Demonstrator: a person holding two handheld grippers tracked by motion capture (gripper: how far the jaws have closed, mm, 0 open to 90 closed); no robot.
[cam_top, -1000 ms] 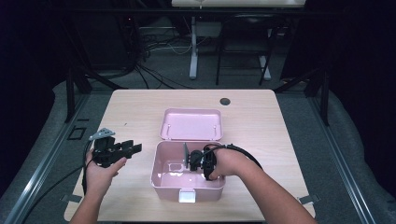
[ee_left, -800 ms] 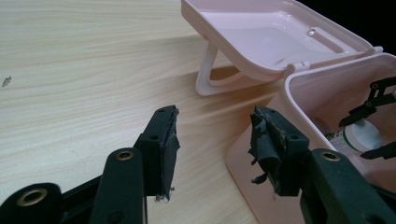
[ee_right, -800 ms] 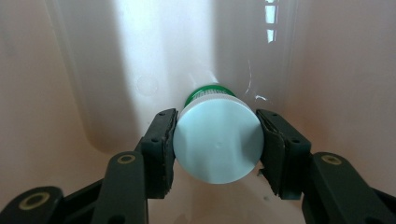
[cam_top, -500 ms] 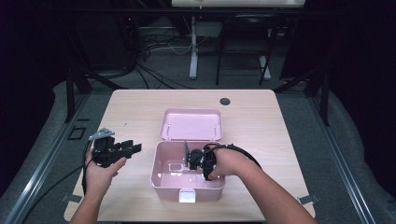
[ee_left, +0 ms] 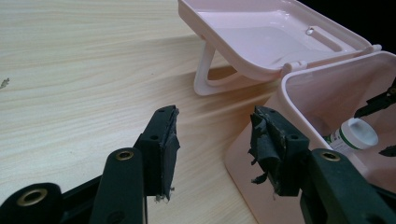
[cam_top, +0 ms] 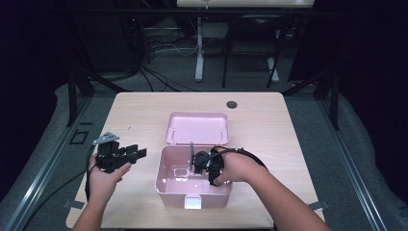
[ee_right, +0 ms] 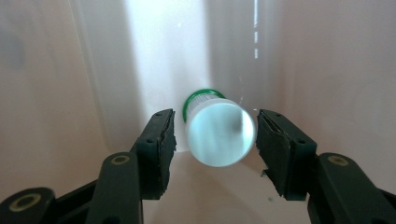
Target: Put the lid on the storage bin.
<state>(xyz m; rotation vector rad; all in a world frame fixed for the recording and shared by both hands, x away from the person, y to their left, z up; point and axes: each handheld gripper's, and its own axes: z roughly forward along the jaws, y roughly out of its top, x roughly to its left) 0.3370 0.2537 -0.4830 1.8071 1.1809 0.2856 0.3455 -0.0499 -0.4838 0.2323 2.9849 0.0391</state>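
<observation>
Now right claw [ee_right: 212,135] reaching down inside pink box [cam_top: 166,185], jaws just opened, small bottle [ee_right: 219,133] between, left claw [ee_left: 212,140] open beside box

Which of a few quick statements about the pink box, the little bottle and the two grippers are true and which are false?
1. The pink box stands open, its lid tipped back. True.
2. The white-capped bottle lies on the table beside the box. False: it is inside the box.
3. The right gripper has the bottle between its open jaws, gaps on both sides. True.
4. The left gripper holds the lid. False: its open jaws hold nothing, beside the box.
</observation>
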